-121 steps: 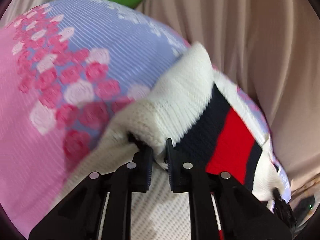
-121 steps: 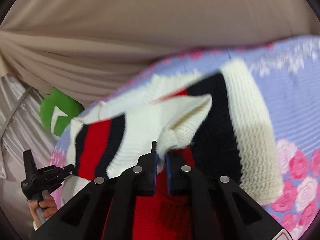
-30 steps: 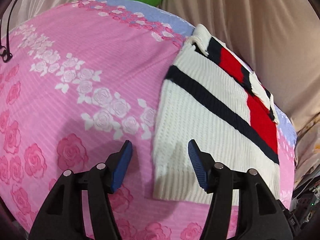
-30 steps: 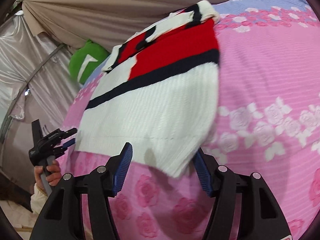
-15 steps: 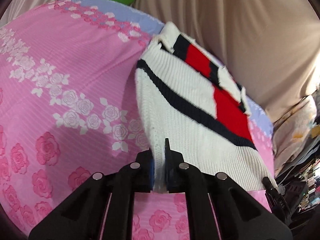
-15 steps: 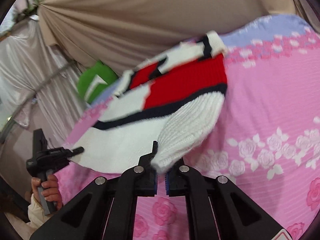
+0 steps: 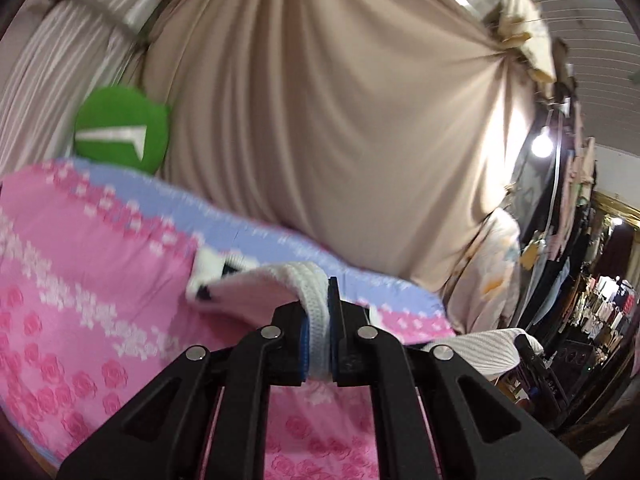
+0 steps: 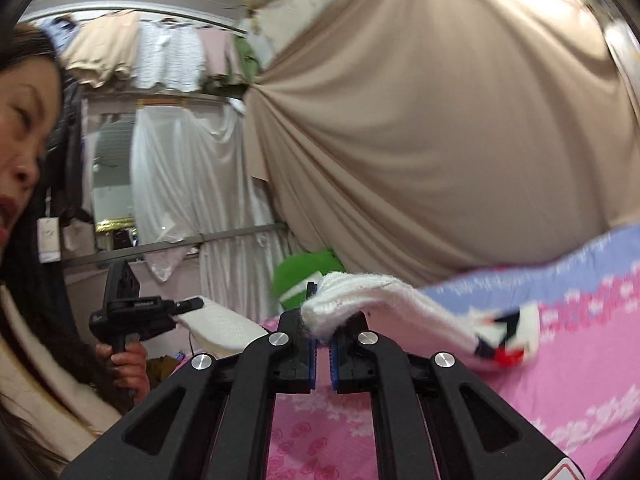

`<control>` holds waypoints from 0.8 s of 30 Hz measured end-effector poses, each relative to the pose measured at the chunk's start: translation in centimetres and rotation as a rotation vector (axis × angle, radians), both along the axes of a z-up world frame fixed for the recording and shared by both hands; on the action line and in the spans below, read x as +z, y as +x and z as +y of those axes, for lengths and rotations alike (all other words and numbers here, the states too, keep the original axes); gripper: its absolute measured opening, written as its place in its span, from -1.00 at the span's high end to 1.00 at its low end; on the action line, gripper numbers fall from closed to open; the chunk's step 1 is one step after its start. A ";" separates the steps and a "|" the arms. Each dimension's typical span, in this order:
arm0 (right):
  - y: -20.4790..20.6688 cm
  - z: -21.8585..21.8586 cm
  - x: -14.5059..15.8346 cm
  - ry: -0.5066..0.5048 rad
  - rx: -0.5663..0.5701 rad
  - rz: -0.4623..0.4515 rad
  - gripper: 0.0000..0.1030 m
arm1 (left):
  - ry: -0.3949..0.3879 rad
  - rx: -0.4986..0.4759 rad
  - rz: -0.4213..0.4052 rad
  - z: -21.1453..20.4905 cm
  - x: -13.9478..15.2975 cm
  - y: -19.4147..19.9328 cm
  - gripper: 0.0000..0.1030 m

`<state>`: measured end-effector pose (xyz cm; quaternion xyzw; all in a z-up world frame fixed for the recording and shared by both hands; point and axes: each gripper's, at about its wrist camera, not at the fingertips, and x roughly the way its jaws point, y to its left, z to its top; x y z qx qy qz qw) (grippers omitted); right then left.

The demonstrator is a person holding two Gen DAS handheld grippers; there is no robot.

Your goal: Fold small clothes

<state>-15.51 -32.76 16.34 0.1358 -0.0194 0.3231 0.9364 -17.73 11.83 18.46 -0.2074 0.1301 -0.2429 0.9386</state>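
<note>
A white knit sweater with navy and red stripes is lifted off the pink floral bed sheet by its hem. My left gripper is shut on one white hem corner. In the right wrist view my right gripper is shut on the other hem corner, and the sweater sags away to its red and navy end, which rests on the bed sheet. Each view catches the other tool: the right gripper at the right edge, the left gripper held in a hand, both with white knit in them.
A green cushion lies at the far end of the bed, also in the right wrist view as the green cushion. A beige curtain hangs right behind the bed. The person stands at the left, with hanging clothes behind.
Both grippers stood open over the flat sweater's hem, then shut on its two corners. They have since risen and tilted up, lifting the hem off the bed.
</note>
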 end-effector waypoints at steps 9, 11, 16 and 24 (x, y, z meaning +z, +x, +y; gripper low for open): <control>9.9 -3.3 -0.3 0.099 -0.064 0.219 0.91 | 0.102 0.088 0.144 -1.4 -0.1 9.0 0.87; 15.1 -3.6 -2.3 0.100 -0.091 0.385 0.91 | 0.167 0.117 0.259 -2.6 -2.3 14.7 0.87; 24.9 -3.0 -6.5 0.041 -0.196 0.618 0.82 | 0.320 0.165 0.458 -5.9 -8.4 26.6 0.84; 23.8 -6.6 -7.7 0.162 -0.352 0.598 0.09 | 0.299 0.199 0.510 -5.0 -11.1 28.6 0.05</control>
